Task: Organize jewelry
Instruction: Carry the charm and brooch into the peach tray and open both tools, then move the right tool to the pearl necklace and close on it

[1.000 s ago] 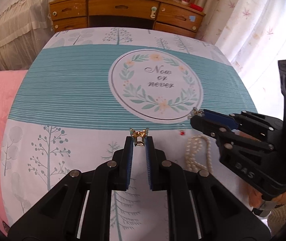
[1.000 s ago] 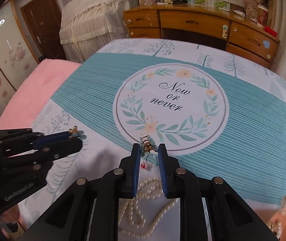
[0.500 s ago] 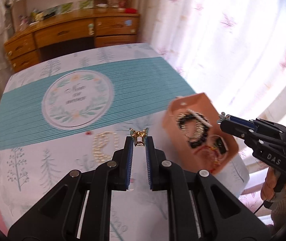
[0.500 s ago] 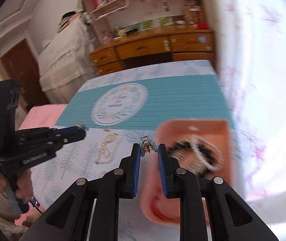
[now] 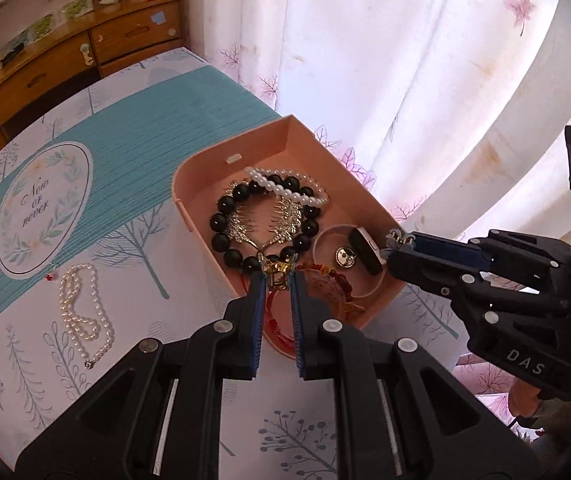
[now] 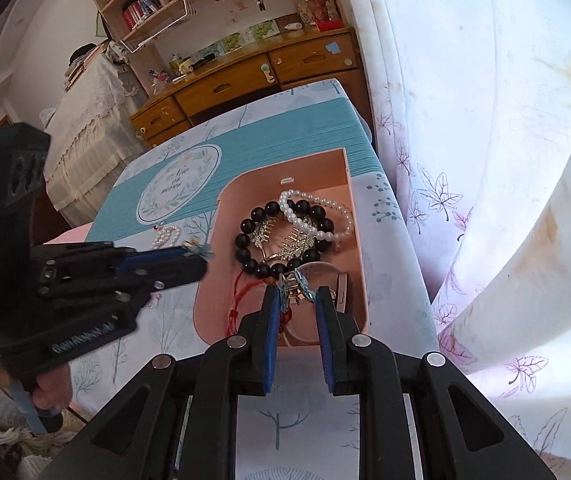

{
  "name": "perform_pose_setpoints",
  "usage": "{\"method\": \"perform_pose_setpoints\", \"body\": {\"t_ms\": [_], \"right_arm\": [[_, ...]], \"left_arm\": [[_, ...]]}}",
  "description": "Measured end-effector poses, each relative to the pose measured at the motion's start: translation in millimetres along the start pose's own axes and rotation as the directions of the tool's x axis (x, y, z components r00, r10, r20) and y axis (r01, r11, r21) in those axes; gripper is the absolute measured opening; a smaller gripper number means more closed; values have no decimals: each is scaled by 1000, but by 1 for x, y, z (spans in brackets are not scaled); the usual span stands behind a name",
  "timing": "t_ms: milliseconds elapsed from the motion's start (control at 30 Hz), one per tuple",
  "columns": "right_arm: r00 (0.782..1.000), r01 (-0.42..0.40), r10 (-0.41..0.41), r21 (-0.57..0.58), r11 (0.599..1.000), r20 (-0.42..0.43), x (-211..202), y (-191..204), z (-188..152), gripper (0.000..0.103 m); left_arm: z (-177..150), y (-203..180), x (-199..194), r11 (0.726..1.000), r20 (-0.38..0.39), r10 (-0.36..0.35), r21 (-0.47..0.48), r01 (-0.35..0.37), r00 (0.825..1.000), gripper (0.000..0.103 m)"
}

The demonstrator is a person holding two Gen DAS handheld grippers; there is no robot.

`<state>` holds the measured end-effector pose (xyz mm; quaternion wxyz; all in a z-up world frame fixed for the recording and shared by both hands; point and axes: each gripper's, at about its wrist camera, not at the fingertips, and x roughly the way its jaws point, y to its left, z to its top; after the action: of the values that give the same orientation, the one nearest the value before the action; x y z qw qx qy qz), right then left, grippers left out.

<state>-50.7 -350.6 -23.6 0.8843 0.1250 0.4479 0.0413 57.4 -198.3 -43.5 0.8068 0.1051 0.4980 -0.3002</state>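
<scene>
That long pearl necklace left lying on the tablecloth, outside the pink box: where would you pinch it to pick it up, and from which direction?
Probably from straight above, at the middle of the pearl necklace, where its strands lie side by side in a narrow bunch. It lies flat on the tablecloth, so there is nothing to slide under. Close the tool's fingers across the bunch, not along it, so several strands are caught together.

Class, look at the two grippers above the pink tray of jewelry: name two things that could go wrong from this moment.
1. The left gripper pinches its gold clip only at the fingertips, so it might slip before release.
2. The pink tray is already crowded; a dropped piece could tangle with the black bead bracelet or red cord.
</scene>
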Motion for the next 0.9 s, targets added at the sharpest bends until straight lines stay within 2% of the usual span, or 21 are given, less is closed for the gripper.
{"method": "perform_pose_setpoints", "body": {"t_ms": [233, 333, 367, 400, 433, 467, 567, 667, 800, 900], "right_arm": [[1000, 12, -12, -4, 1000, -9, 11, 4, -5, 18], [999, 46, -46, -10, 999, -14, 21, 10, -1, 18], [998, 53, -53, -8, 999, -17, 23, 11, 0, 18], [998, 56, -56, 0, 998, -22, 24, 11, -1, 22], [998, 53, -53, 10, 999, -23, 26, 11, -1, 25], [998, 50, -50, 20, 999, -23, 28, 12, 0, 36], [999, 45, -44, 29, 999, -14, 30, 15, 1, 38], [998, 57, -57, 12, 998, 1, 29, 23, 4, 38], [999, 46, -46, -17, 999, 22, 23, 36, 8, 38], [999, 23, -21, -62, 998, 36, 18, 54, 13, 38]], "left_arm": [[-15, -11, 17, 999, -38, -34, 17, 35, 999, 11], [-21, -14, 20, 999, -44, -21, 33, 22, 999, 12], [-21, -13, 21, 999, -46, -20, 34, 21, 999, 17], [-23, -13, 20, 999, -49, -26, 31, 28, 998, 27], [-24, -13, 17, 999, -31, -32, 28, 33, 999, 30], [-25, -14, 13, 999, -16, -35, 33, 35, 999, 38], [-27, -17, 0, 999, 12, -24, 45, 24, 1000, 55], [-35, -11, -14, 999, 44, -3, 42, 1, 999, 55], [-48, 14, -39, 999, 83, 31, -21, -29, 996, 55], [-64, 43, -62, 992, 115, 99, -88, -89, 988, 55]]}}
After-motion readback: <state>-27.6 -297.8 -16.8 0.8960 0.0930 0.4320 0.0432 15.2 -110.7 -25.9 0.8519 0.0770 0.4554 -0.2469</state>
